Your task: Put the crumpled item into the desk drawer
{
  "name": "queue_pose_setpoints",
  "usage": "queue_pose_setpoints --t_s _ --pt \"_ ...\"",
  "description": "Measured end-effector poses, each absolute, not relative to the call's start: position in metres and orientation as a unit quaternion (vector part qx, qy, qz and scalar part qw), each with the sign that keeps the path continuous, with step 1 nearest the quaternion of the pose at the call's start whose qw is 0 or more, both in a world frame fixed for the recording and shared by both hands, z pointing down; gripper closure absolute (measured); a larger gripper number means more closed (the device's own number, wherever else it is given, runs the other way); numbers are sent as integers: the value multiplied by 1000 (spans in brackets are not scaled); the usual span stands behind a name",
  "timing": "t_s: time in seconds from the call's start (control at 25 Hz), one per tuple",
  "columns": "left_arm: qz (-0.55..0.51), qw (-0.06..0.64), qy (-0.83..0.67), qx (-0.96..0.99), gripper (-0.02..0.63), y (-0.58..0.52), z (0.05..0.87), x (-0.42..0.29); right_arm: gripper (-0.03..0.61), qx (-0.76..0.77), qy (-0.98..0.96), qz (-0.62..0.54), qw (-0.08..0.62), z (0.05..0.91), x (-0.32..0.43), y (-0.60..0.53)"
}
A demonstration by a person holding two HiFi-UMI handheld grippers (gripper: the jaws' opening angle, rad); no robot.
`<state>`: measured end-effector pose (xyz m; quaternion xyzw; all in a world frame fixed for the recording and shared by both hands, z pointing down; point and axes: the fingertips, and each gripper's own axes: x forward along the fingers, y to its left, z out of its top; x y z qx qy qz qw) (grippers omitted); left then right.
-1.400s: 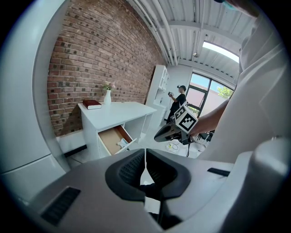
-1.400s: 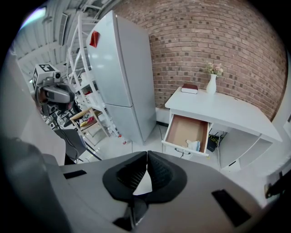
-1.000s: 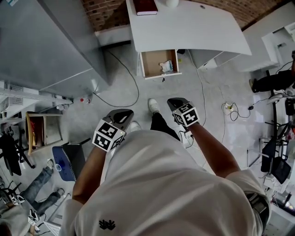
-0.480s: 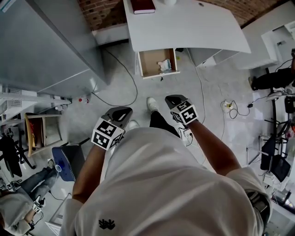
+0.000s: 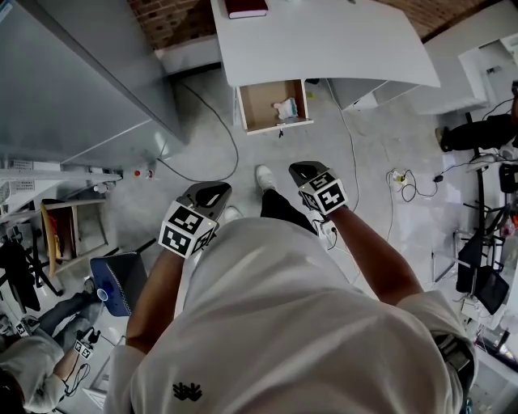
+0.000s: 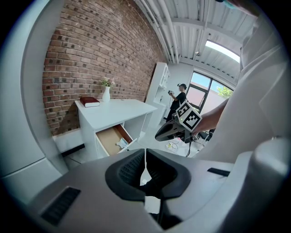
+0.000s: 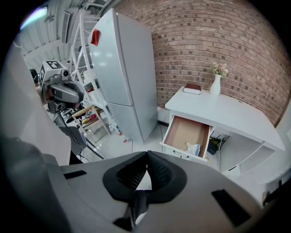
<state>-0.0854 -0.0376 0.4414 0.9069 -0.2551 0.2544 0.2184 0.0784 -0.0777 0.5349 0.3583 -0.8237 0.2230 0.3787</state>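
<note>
The left gripper (image 6: 145, 157) fills the lower frame, its jaws closed tip to tip with nothing between them. Left of centre a white desk (image 6: 122, 108) stands against a brick wall (image 6: 91, 50). Its drawer (image 6: 108, 138) is open, with the crumpled item (image 6: 122, 144) near its front. A red book (image 6: 89, 101) and a vase (image 6: 106, 94) sit on the desktop. Right of centre is the right gripper (image 6: 159, 134). A person (image 6: 178, 98) stands far back by a window (image 6: 202, 88).

From here I read the desk (image 5: 340, 40) top as smooth matt white, the drawer (image 5: 261, 101) floor as bare brown wood, and the crumpled item (image 5: 286, 107) as pale paper or cloth. The brick wall (image 5: 174, 20) looks rough. My left gripper (image 6: 145, 152) has a matt grey plastic shell and ribbed black pads (image 6: 131, 169).
</note>
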Motion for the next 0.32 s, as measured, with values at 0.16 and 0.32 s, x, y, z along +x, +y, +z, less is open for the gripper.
queue_pose_setpoints --t_s 0.16,0.32 --pt "258 221 -258 905 584 -50 442 -77 549 358 -826 222 375 536 88 -92" --pt "257 220 -263 903 584 -69 443 -69 549 357 -827 221 374 540 97 -114"
